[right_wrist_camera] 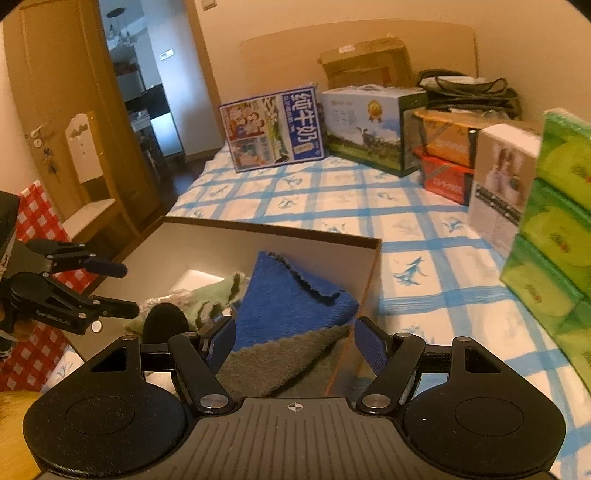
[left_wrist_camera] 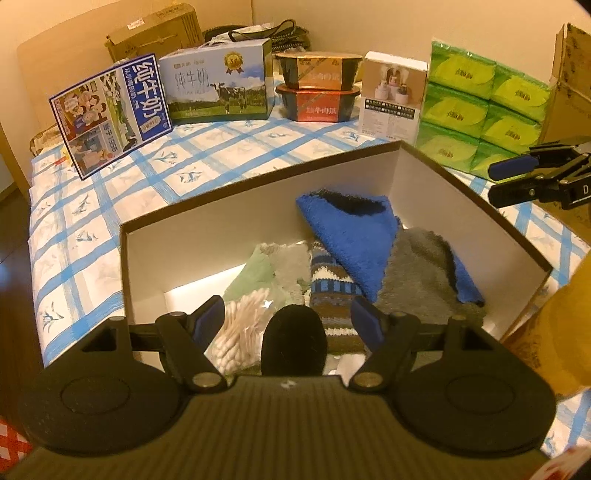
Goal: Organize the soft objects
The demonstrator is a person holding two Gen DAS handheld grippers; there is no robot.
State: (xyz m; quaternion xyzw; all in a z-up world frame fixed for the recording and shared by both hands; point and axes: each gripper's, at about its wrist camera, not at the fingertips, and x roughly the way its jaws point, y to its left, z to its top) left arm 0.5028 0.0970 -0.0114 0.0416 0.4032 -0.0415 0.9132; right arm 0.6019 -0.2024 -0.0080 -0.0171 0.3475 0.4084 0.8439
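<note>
A brown cardboard box point(left_wrist_camera: 258, 177) with white walls sits on the checked tablecloth. Inside lie a blue cloth point(left_wrist_camera: 351, 236), a grey cloth point(left_wrist_camera: 417, 273), a striped knitted sock point(left_wrist_camera: 332, 291), a pale green cloth point(left_wrist_camera: 266, 273), a bag of cotton swabs point(left_wrist_camera: 240, 332) and a black rounded soft piece point(left_wrist_camera: 293, 339). My left gripper point(left_wrist_camera: 288, 321) is open and empty above the box's near end. My right gripper point(right_wrist_camera: 291, 343) is open and empty over the blue cloth point(right_wrist_camera: 288, 291) and grey cloth point(right_wrist_camera: 280, 365) at the box's right wall point(right_wrist_camera: 369, 288). Each gripper shows in the other's view, the right gripper point(left_wrist_camera: 517, 181) and the left gripper point(right_wrist_camera: 114, 288).
Along the back of the table stand two milk cartons point(left_wrist_camera: 110, 114) point(left_wrist_camera: 221, 88), stacked red and gold food tubs point(left_wrist_camera: 317, 88), a white product box point(left_wrist_camera: 391, 96) and green tissue packs point(left_wrist_camera: 480, 107). Cardboard boxes point(left_wrist_camera: 159, 33) stand behind. A door point(right_wrist_camera: 62, 110) is at the left.
</note>
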